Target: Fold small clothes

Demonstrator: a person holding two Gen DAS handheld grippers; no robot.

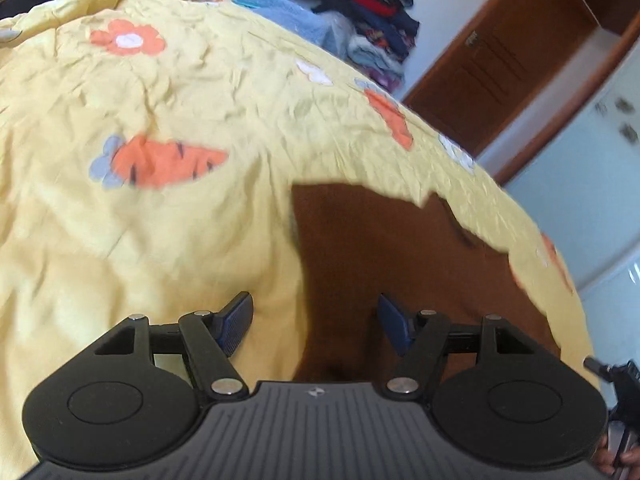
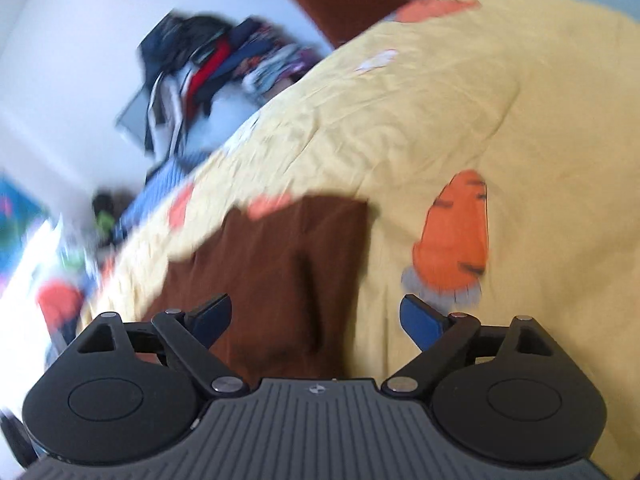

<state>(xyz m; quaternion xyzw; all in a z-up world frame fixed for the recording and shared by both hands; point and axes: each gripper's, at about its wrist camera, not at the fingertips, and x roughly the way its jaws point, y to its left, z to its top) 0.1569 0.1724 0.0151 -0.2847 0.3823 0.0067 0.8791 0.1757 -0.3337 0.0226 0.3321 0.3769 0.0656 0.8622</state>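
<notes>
Brown garment lies flat on the yellow carrot-print bedspread, left gripper and right gripper both spread wide and empty above it, so pinch matching corners evenly now.

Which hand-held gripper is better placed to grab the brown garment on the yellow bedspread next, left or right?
Probably the left hand-held gripper: it is open, with the brown garment filling the gap between its fingers. The right hand-held gripper, also open, straddles the garment's edge, half over yellow bedspread. The margin is small.
</notes>
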